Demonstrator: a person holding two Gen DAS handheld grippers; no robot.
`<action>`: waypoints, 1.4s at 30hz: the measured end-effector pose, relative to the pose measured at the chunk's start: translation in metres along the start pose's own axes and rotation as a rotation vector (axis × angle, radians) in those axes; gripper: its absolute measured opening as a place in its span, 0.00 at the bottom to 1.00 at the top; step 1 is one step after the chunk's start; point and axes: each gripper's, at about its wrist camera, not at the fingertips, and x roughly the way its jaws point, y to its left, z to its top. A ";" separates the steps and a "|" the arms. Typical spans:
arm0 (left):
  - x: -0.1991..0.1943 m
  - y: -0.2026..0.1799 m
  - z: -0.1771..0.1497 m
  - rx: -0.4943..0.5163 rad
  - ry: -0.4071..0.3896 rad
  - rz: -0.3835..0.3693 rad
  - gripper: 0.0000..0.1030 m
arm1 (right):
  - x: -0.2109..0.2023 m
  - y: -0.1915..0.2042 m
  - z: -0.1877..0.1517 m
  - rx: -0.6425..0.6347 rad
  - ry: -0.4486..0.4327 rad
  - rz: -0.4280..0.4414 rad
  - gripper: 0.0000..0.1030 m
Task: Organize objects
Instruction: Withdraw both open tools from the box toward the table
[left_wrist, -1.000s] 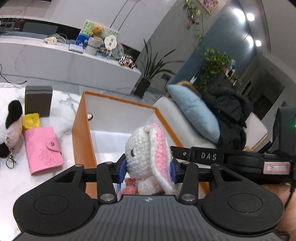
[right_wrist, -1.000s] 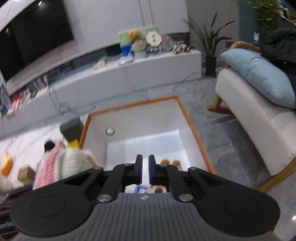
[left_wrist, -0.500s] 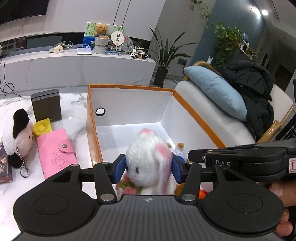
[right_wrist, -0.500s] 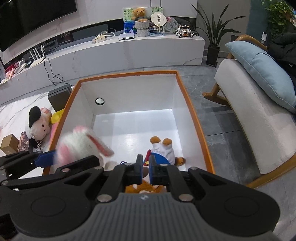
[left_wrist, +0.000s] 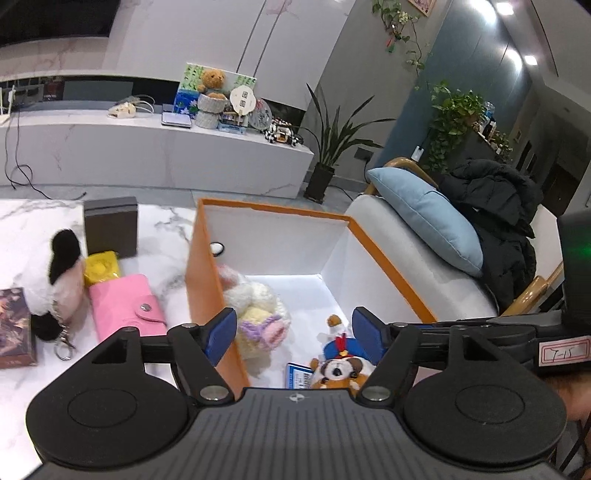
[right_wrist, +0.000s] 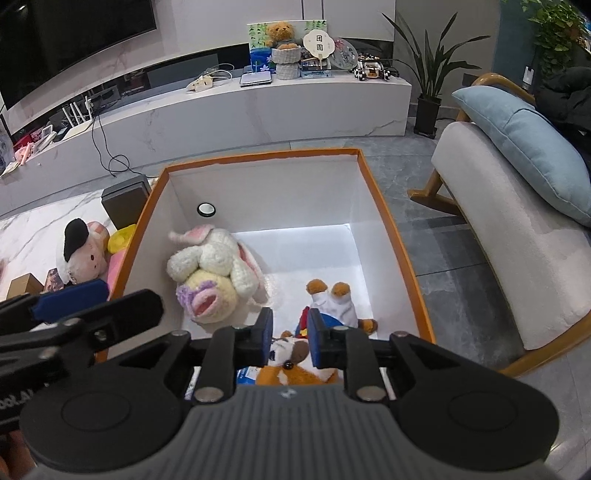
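Inside the orange-rimmed box (right_wrist: 391, 236): two soft toys. One crocheted rabbit (right_wrist: 214, 273), white with pink-lined ears, pale yellow body and a lilac frill, lying tumbled against the left wall, clear of both grippers. One fox-like plush (right_wrist: 332, 306) in white and blue, orange feet up, beside what may be a blue card, partly hidden. Left gripper (left_wrist: 293, 330): jaws opening wide, nothing between them, the rabbit lying below and beyond the left finger. Right gripper (right_wrist: 290, 341): jaws opening, gap narrow, empty. On the marble table (left_wrist: 26, 225) outside: one pink wallet (left_wrist: 125, 308), one black-eared plush (left_wrist: 61, 275), one dark box (left_wrist: 110, 225).
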 end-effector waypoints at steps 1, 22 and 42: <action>-0.002 0.001 0.000 0.001 -0.003 0.002 0.79 | 0.000 0.000 0.000 0.001 -0.001 0.000 0.22; -0.063 0.077 0.012 -0.085 -0.063 0.165 0.84 | -0.026 0.066 0.018 0.000 -0.150 0.107 0.40; -0.082 0.179 0.025 -0.174 0.027 0.376 0.84 | -0.005 0.201 0.023 -0.129 -0.152 0.222 0.44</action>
